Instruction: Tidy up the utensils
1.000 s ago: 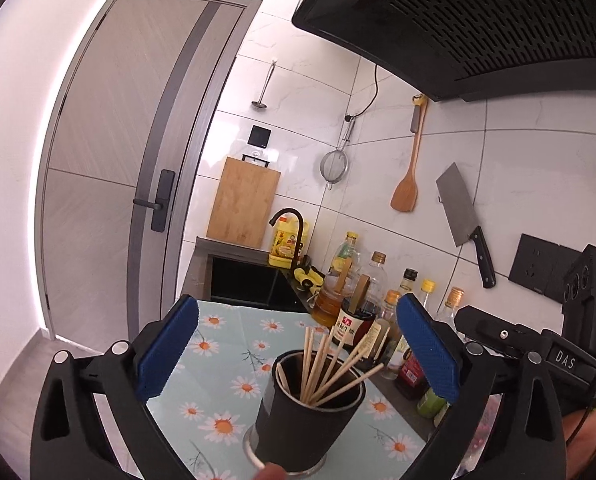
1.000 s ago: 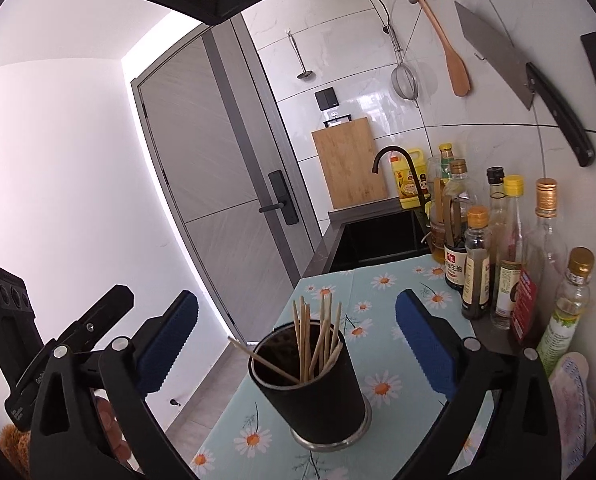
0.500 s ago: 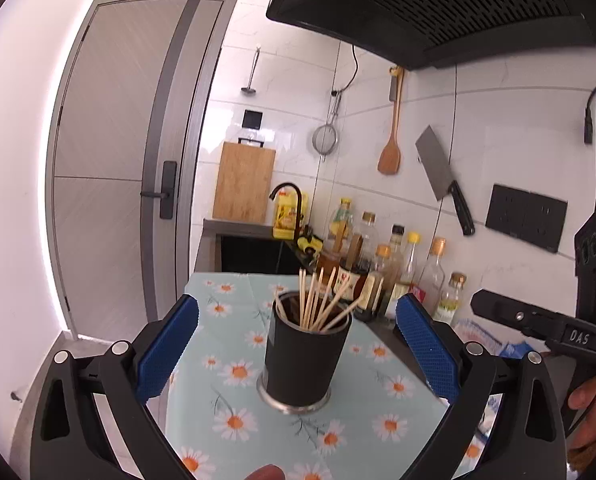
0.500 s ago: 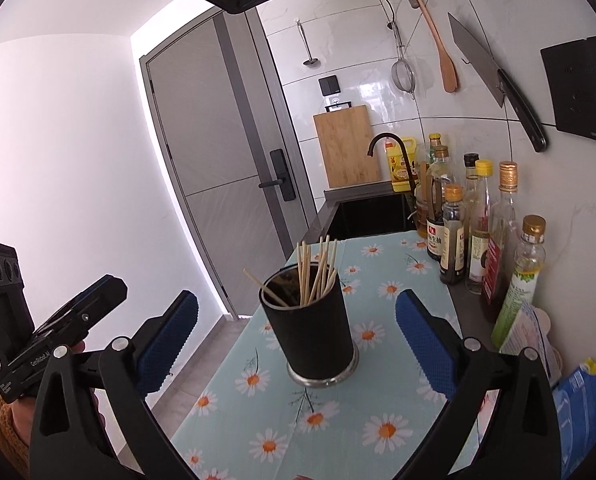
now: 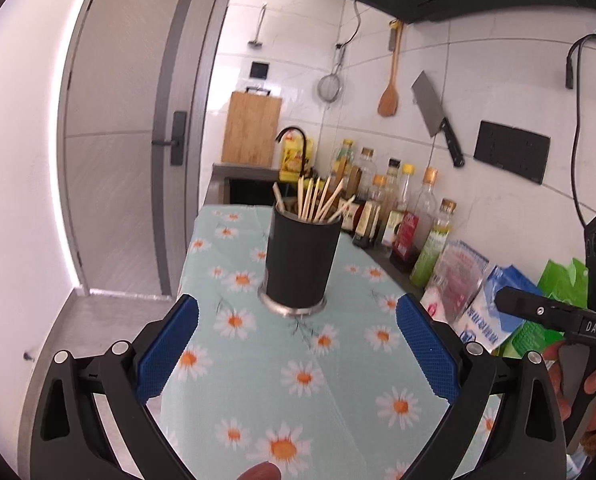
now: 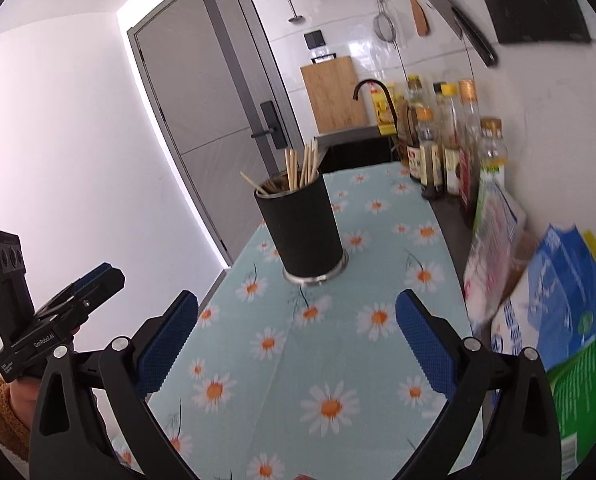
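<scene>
A black cylindrical utensil holder [image 5: 300, 264] with a steel base stands upright on the daisy-print tablecloth [image 5: 298, 380]. Several wooden chopsticks [image 5: 318, 202] stick out of its top. It also shows in the right wrist view [image 6: 304, 232], with the chopsticks [image 6: 300, 170] leaning in it. My left gripper [image 5: 296, 344] is open and empty, back from the holder. My right gripper [image 6: 296, 344] is open and empty, also back from the holder. Each gripper shows in the other's view, the right one [image 5: 554, 316] and the left one [image 6: 69, 300].
Sauce and oil bottles [image 5: 398, 208] line the wall on the right. Plastic food bags [image 5: 478, 292] lie at the right edge of the counter. A sink with a black faucet [image 5: 293, 136] sits behind the cloth. A cleaver [image 5: 436, 116], wooden spatula and strainer hang on the tiles.
Both grippers have pulled back from the holder and tilted downward. The holder now looks smaller and farther away, with more tablecloth in front. Both stay open.
</scene>
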The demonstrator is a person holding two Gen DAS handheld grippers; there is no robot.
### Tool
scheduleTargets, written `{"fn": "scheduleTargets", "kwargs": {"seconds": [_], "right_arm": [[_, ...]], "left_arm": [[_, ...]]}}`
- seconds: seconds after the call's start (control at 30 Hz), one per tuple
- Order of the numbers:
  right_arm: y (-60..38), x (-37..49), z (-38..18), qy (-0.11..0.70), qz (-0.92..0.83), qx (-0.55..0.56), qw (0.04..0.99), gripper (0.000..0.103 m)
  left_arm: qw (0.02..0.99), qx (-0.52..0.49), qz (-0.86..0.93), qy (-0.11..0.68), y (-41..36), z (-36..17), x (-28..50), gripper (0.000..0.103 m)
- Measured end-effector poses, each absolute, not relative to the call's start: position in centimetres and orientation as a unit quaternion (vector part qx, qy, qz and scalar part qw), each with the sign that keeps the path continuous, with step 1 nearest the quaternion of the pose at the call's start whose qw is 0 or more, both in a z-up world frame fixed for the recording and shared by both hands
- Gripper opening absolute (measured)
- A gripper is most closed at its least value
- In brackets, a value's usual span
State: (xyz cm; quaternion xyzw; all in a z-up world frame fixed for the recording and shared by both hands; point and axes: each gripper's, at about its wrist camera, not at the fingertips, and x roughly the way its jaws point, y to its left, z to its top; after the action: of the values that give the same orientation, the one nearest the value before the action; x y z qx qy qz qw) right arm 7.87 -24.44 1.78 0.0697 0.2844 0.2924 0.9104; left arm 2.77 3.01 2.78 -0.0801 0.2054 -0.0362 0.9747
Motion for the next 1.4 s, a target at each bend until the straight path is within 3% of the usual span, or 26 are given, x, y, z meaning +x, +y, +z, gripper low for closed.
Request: {"fn": "scheduleTargets", "kwargs": {"seconds": [0.4,1.4], "right_arm": [[-25.7,5.5,0.7,0.289,0.309,0.051,0.905,0.098],[-25.1,4.7,-2.4,0.319,0.323,0.018,0.891,0.098]], "left_arm": [[0.971,-0.066,-0.008,0.23,1.0,1.4,-0.6,0.097],[0.957,-0.065,-0.011,0.284,-0.8,-1.9,-0.6,0.097]]}}
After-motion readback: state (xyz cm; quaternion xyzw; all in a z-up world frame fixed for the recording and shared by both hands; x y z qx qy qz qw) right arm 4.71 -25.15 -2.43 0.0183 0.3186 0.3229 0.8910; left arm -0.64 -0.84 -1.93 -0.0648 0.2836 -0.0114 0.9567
